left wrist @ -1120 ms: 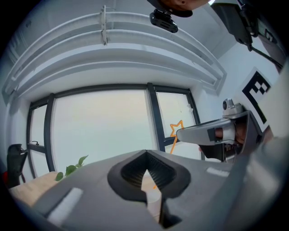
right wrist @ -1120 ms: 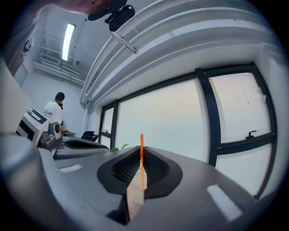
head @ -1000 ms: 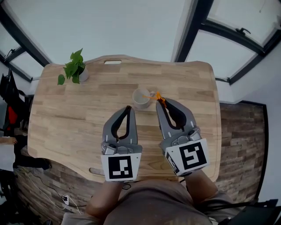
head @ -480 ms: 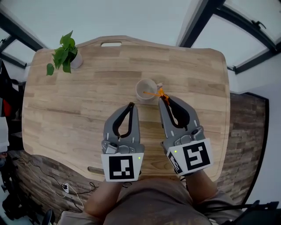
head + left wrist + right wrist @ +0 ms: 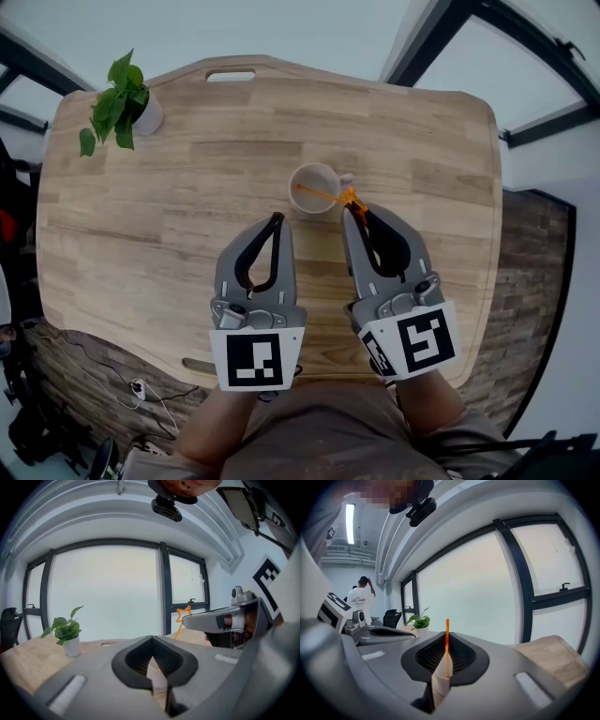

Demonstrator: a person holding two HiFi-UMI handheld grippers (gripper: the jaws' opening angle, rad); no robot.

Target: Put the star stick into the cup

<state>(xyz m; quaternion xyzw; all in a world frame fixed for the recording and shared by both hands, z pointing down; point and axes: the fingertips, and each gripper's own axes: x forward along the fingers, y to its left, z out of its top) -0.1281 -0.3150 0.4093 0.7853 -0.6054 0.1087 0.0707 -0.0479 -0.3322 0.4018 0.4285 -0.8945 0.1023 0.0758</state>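
Observation:
A white cup (image 5: 316, 176) stands on the wooden table (image 5: 187, 187), a little past both grippers. My right gripper (image 5: 352, 208) is shut on the orange star stick (image 5: 323, 194). Its thin end reaches left over the cup's mouth. In the right gripper view the stick (image 5: 447, 644) stands upright between the closed jaws of the right gripper (image 5: 446, 637). The left gripper view has the stick's star (image 5: 183, 615) above the right gripper's tip (image 5: 187, 620). My left gripper (image 5: 275, 219) is shut and empty, just left of and nearer than the cup; its jaws (image 5: 152, 641) hold nothing.
A small potted plant (image 5: 117, 98) stands at the table's far left corner, also visible as the plant (image 5: 65, 631) and the plant (image 5: 419, 620). A slot handle (image 5: 230, 76) is cut in the far edge. Windows lie beyond. A person (image 5: 360, 602) stands far off.
My right gripper has carried the stick left, from beside the cup's right rim to over its mouth. The left gripper has kept its place beside it.

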